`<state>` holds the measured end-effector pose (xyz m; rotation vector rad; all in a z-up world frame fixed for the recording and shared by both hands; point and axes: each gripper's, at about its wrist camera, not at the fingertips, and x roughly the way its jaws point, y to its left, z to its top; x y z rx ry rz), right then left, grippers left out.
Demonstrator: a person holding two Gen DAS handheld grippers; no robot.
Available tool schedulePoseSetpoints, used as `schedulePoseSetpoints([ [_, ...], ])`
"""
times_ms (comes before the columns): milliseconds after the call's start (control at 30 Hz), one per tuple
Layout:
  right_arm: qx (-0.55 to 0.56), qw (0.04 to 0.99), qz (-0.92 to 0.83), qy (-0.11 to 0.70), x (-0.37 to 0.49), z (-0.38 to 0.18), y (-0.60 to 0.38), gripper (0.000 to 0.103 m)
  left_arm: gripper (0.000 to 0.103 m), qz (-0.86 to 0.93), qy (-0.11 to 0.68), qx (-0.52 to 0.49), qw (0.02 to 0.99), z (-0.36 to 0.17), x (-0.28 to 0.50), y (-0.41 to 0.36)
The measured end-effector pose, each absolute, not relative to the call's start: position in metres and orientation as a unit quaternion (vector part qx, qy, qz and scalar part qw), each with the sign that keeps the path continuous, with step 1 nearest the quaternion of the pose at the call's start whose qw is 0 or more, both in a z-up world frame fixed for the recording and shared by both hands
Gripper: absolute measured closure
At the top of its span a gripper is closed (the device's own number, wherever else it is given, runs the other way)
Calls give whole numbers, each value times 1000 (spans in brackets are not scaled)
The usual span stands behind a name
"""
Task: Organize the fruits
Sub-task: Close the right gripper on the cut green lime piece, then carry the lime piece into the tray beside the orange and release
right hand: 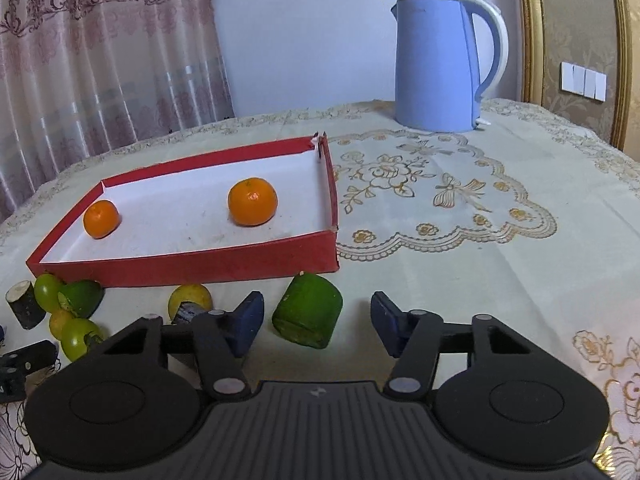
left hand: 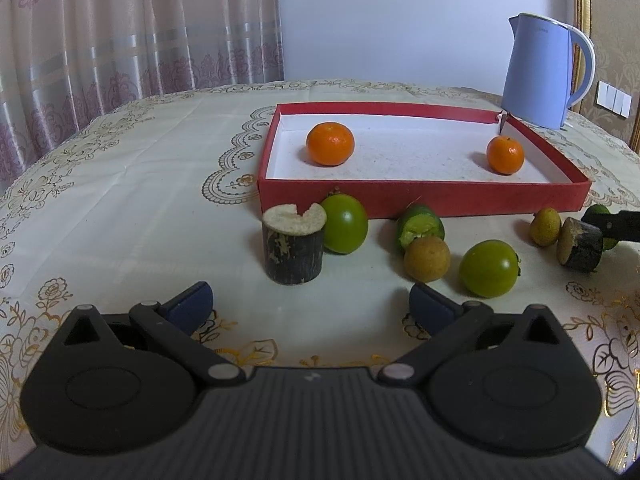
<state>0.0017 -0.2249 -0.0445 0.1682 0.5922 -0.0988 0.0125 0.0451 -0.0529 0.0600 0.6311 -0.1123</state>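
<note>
The faint mark on the blue kettle [left hand: 538, 68] is too small to read.

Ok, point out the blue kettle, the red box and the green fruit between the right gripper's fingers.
blue kettle [right hand: 434, 64], right wrist view, middle of its body.
red box [right hand: 192, 266], right wrist view, near outer wall.
green fruit [right hand: 308, 312], right wrist view, middle of its skin, pads not touching.

Black gripper [left hand: 310, 302], blue fingertips [left hand: 192, 304]

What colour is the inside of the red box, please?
White inside the red box, clearest from the right wrist.
</note>
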Motion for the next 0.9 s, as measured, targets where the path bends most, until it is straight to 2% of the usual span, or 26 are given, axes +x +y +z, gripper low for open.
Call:
schedulePoseSetpoints([
  [133, 79, 952, -45, 293, 3, -47, -221, 67, 0, -55, 310, 30, 949, -53, 13, 45],
  [600, 61, 957, -52, 279, -3, -44, -212, 68, 0, -55, 310, 29, 949, -53, 13, 45],
  [900, 37, 968, -43, 245, -3, -19, -207, 68, 0, -55, 311, 29, 949, -53, 13, 45],
])
